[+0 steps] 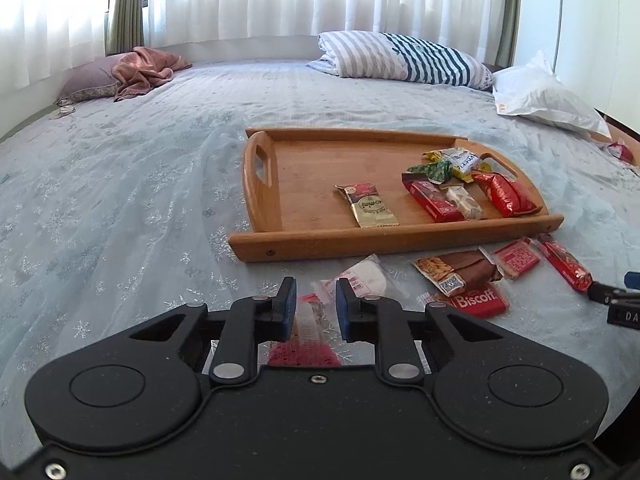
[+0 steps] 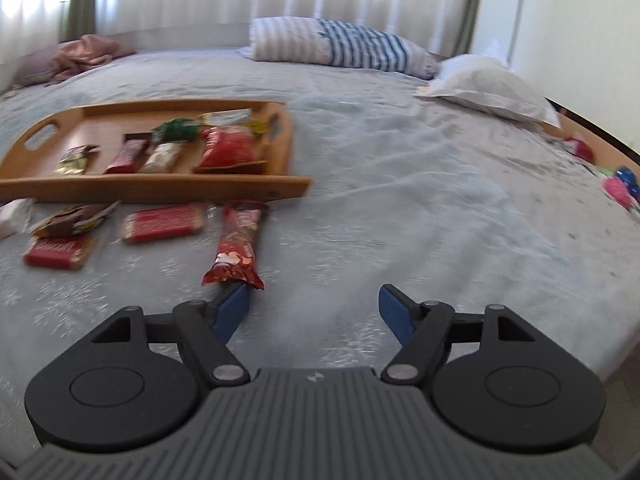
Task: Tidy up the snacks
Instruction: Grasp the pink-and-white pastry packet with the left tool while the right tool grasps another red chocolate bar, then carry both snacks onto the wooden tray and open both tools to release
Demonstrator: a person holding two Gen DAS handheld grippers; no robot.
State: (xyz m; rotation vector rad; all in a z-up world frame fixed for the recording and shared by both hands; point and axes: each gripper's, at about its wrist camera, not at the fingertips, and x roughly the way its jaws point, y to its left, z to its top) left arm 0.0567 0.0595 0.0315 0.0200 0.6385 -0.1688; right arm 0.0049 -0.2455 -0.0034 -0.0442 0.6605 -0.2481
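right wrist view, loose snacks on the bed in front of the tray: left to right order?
White packet → Biscoff pack → flat red packet → long red bar, its near end by the left finger of the open right hand-held gripper.

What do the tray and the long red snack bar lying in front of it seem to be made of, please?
The tray looks like smooth, finished wood: warm brown with visible grain. The long red snack bar seems wrapped in glossy plastic or foil film, since it is shiny with crimped ends.
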